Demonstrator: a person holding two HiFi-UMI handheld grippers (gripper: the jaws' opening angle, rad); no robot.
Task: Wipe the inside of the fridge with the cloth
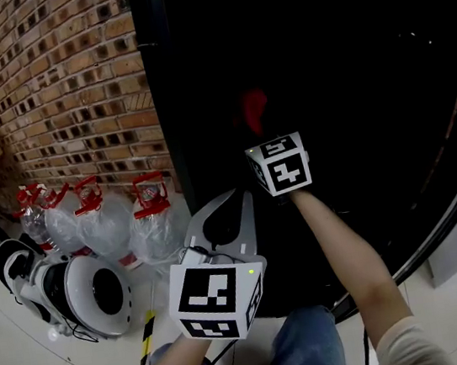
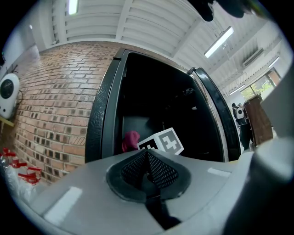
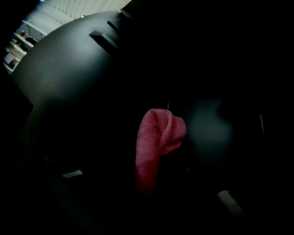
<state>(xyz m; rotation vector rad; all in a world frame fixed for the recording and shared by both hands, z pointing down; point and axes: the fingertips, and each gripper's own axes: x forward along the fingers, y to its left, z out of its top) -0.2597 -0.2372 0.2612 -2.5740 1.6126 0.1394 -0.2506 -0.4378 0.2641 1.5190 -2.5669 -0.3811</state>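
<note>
Right hand-held gripper [image 1: 262, 132] clamps the cloth [image 3: 154, 142] inside the fridge [image 1: 157, 103]; left hand-held gripper [image 2: 147, 161], jaws together, hangs outside it. Wiping appears underway, not finished.

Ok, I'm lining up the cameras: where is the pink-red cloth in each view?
Head view: pink-red cloth above centre, inside the black fridge.
Left gripper view: left of centre, low in the fridge opening.
Right gripper view: centre, hanging in darkness.
Shared landmark: the fridge's dark interior.
</note>
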